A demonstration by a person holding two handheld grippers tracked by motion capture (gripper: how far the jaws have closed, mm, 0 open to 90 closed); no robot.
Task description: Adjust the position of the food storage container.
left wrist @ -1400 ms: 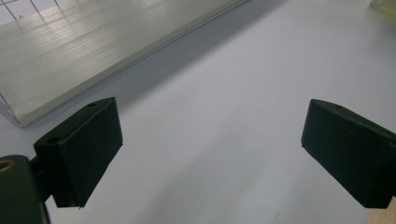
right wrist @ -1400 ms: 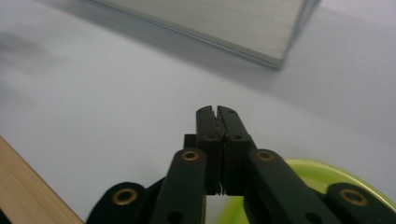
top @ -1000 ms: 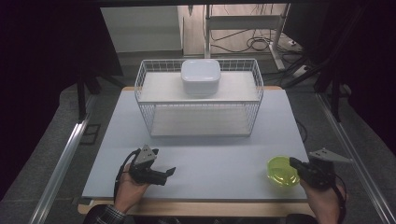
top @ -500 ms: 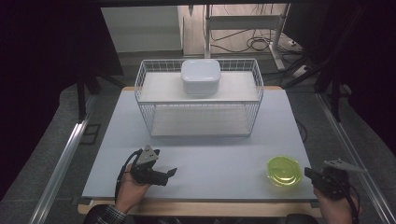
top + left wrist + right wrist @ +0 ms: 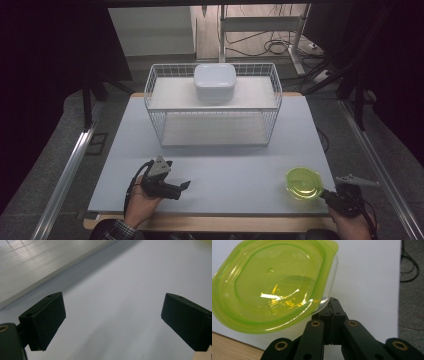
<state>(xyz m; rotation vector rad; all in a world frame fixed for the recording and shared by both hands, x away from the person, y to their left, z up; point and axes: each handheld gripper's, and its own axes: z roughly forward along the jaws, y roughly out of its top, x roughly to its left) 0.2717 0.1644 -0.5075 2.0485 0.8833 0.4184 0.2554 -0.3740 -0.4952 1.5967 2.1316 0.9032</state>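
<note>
— While the left gripper [image 5: 182, 185] lies low on the near left of the board [image 5: 225, 170], what surrounds it?

— Bare white board. Its jaws stand wide apart with nothing between them, and the left gripper view shows only the flat surface ahead of them, with the rack's shelf at the upper left.

— What stands in the way farther back?

— A white wire rack [image 5: 214, 107] sits across the middle of the board, well apart from both grippers. On its upper shelf rests a white box [image 5: 215, 81] with its lid on. The lower shelf looks bare.

— And the right side?

— A clear tub with a green lid [image 5: 303, 183] sits near the right front corner of the board. The lid is on; through it I can make out no contents, just glare.

— The right gripper [image 5: 327, 195]?

— Its jaws are pressed together, tips right at the tub's near wall, under the lid's overhang. In the right gripper view they seem to touch the tub [image 5: 274, 285], but they hold nothing.

— Beyond the board?

— Grey floor, metal rails either side, cables at the back.
</note>
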